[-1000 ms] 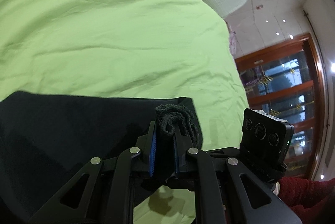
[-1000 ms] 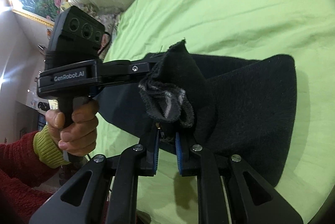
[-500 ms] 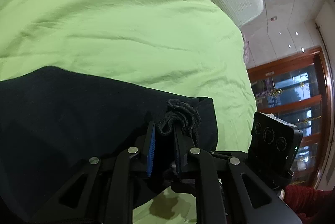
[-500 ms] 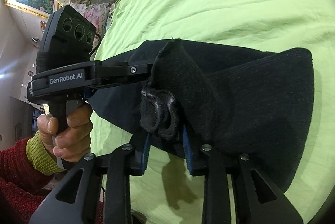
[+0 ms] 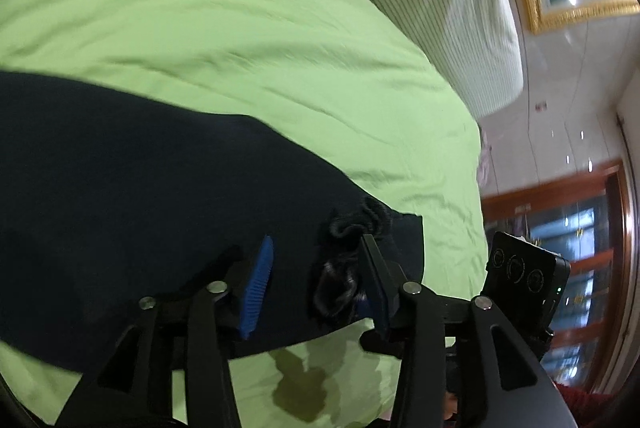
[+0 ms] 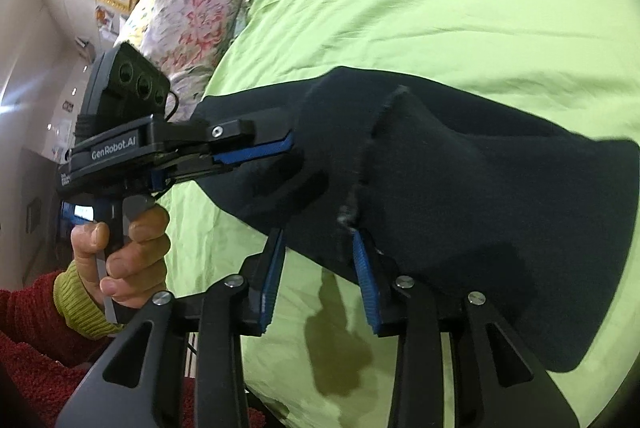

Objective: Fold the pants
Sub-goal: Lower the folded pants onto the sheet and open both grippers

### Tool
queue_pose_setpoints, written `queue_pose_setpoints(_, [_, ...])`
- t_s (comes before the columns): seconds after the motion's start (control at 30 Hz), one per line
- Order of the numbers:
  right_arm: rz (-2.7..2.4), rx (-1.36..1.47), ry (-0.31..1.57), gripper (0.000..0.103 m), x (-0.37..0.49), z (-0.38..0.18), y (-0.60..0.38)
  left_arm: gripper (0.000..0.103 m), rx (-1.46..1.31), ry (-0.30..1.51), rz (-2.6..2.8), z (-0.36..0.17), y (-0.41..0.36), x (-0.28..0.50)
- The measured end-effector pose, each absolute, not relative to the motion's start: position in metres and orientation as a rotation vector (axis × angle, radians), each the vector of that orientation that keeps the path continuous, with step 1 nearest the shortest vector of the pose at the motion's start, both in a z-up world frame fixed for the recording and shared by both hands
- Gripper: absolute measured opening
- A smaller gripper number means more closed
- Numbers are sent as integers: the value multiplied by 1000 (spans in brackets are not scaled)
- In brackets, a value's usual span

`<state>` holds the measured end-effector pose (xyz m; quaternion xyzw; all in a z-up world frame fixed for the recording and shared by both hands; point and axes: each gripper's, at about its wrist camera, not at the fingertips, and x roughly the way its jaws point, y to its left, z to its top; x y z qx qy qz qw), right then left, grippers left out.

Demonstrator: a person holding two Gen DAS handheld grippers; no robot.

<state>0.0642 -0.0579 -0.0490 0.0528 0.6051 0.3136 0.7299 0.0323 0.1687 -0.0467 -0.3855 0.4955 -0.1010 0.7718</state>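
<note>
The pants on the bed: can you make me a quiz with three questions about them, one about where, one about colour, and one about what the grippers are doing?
1. Where do the pants lie?
A. On the floor
B. On the green sheet
C. On the flowered pillow

2. What colour are the pads of the right gripper?
A. Blue
B. Red
C. Yellow

3. What are the jaws of the left gripper doing?
A. Clamped tight on the sheet
B. Squeezing a pillow
C. Opening, with a bunched edge of the pants between them

Answers:
1 B, the dark cloth is spread over the green sheet.
2 A, both ribbed pads show blue.
3 C, the pads stand apart with the cloth's edge loose between them.
</note>
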Motion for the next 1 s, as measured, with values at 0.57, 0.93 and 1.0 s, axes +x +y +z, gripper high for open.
queue_pose_setpoints(0.57, [813,-26,1345,37,84,-48,22,59,-1069,907,108,-46,257,-75])
queue_pose_setpoints(0.93, [892,-113,1346,39,105,-52,80,60,-1114,850,257,-54,292,-116])
queue_pose_setpoints(1.0, [905,-124,1343,40,111,-52,90,60,-1125,841,275,-57,297,-122])
